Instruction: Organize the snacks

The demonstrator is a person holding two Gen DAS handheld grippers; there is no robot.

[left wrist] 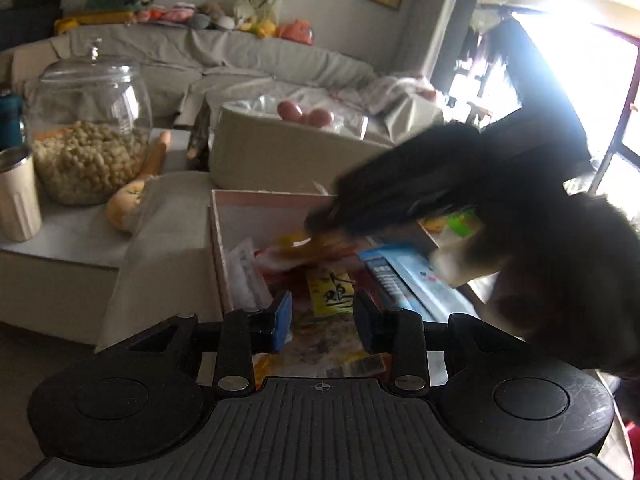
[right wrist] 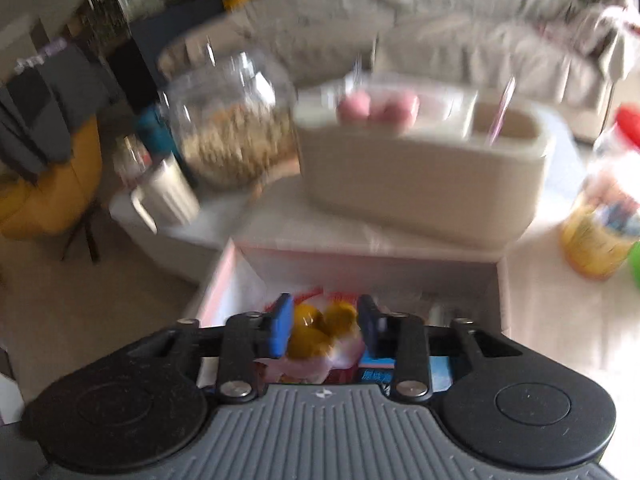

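An open drawer-like box (left wrist: 218, 240) holds several snack packets, among them a yellow packet with black characters (left wrist: 332, 294) and a blue-and-white packet (left wrist: 404, 276). My left gripper (left wrist: 322, 314) is open and empty just above the packets. My right gripper (right wrist: 324, 326) is over the same box (right wrist: 224, 276), its jaws on either side of a clear bag of yellow sweets (right wrist: 320, 330); the view is blurred. The right gripper shows as a dark blur (left wrist: 420, 192) in the left wrist view, reaching over the box.
A glass jar of puffed snacks (left wrist: 90, 140) and a cream mug (left wrist: 16, 200) stand on the low table to the left. A cream bin with pink round items (right wrist: 420, 168) stands behind the box. A yellow-labelled jar (right wrist: 600, 232) is at the right.
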